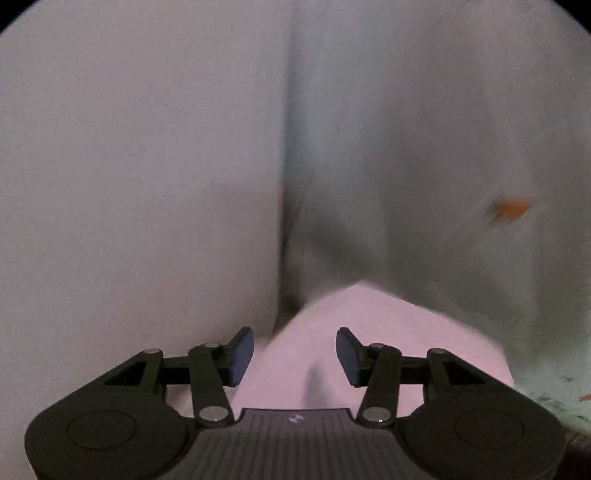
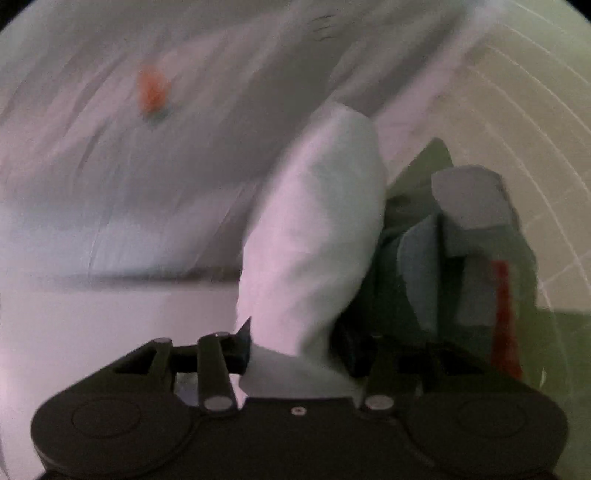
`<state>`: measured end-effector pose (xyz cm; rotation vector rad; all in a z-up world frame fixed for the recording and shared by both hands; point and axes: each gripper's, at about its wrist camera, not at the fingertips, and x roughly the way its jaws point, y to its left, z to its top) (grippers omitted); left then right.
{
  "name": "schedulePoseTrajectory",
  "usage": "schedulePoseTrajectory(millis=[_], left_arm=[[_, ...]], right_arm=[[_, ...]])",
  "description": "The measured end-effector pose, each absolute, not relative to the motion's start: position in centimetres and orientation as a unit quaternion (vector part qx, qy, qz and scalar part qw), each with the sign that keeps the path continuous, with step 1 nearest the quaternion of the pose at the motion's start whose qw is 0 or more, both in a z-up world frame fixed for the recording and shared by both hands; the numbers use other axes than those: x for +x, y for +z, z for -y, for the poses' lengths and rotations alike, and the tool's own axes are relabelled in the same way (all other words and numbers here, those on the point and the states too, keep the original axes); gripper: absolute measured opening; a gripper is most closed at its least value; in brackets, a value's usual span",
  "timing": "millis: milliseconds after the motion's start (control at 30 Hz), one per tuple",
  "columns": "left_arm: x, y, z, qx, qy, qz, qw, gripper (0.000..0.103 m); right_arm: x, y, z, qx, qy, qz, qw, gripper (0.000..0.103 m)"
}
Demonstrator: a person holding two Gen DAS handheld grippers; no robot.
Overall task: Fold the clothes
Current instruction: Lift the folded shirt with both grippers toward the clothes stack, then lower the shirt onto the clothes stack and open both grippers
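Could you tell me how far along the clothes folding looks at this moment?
Mid-fold. Done: nothing visibly finished. In hand: the white garment bunches between the open fingers of the right gripper; the left gripper straddles another fold, also open. Left: the remaining cloth lies loose and wrinkled; the views are motion-blurred.

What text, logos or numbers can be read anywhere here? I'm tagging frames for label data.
No readable words or numbers.
Small pale emblem on the left tool body: a logo, no letters.
Orange mark on the pale cloth: blurred, unreadable.
Dark strokes on the white garment, right wrist view: blurred, unreadable.
Grid lines on the green mat: no figures legible.
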<state>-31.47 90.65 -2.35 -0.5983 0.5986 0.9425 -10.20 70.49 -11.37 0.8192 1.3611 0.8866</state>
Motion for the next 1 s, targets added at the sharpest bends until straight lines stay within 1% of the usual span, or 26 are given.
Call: schedulePoseTrajectory(millis=[33,67,133,200,267,300,333,367,433,533,567,633,667,800,900,1000], left_arm=[[-31.7,-3.6,-90.8,-0.303,0.432,-0.273,0.804,0.053],[-32.0,-4.6,-90.9,-0.321,0.425,-0.265,0.804,0.056],[-31.3,-5.2,-89.8,-0.304,0.428,-0.260,0.810,0.066],[-30.8,-5.6,-89.2,-0.285,0.437,-0.263,0.811,0.070],[-31.2,-5.3,-88.8,-0.280,0.441,-0.264,0.811,0.071],[-31.6,-5.0,-88.5,-0.279,0.442,-0.263,0.811,0.074],[-31.9,-4.8,-88.1,-0.277,0.445,-0.263,0.810,0.077],[-32.2,-4.5,-87.7,-0.274,0.449,-0.263,0.809,0.079],[-32.5,-4.1,-86.5,-0.260,0.457,-0.260,0.810,0.086],[-33.6,-2.9,-83.0,-0.250,0.457,-0.249,0.817,0.090],[-33.9,-2.6,-81.8,-0.246,0.457,-0.245,0.819,0.090],[-34.6,-1.8,-79.5,-0.240,0.457,-0.237,0.823,0.099],[-35.0,-1.4,-78.3,-0.236,0.457,-0.233,0.825,0.100],[-36.4,0.0,-73.6,-0.222,0.457,-0.218,0.833,0.103],[-37.5,1.0,-70.0,-0.213,0.456,-0.207,0.839,0.103],[-38.5,0.8,-66.0,-0.215,0.460,-0.204,0.837,0.103]], right_arm=[[-9.6,-11.8,-70.3,0.364,0.382,-0.590,0.611,0.050],[-9.4,-11.6,-70.2,0.350,0.387,-0.588,0.619,0.053],[-9.1,-11.0,-70.2,0.321,0.396,-0.583,0.633,0.060],[-9.4,-10.9,-70.1,0.315,0.401,-0.582,0.633,0.060],[-9.5,-10.9,-69.7,0.310,0.398,-0.584,0.636,0.062],[-9.6,-10.9,-69.5,0.308,0.397,-0.585,0.637,0.063],[-9.3,-10.7,-69.3,0.300,0.394,-0.588,0.640,0.070],[-9.1,-10.5,-69.2,0.292,0.391,-0.591,0.643,0.082],[-9.0,-9.6,-68.6,0.259,0.395,-0.585,0.659,0.094],[-10.2,-7.5,-66.4,0.216,0.415,-0.551,0.691,0.103],[-10.6,-6.8,-65.8,0.202,0.423,-0.538,0.701,0.103],[-11.7,-5.2,-64.4,0.171,0.445,-0.509,0.717,0.103],[-12.2,-4.5,-63.8,0.148,0.459,-0.494,0.724,0.103],[-15.4,-1.6,-60.2,0.046,0.481,-0.413,0.772,0.103],[-17.1,-0.3,-57.3,0.011,0.484,-0.367,0.794,0.103],[-18.3,0.0,-54.4,0.004,0.506,-0.338,0.793,0.103]])
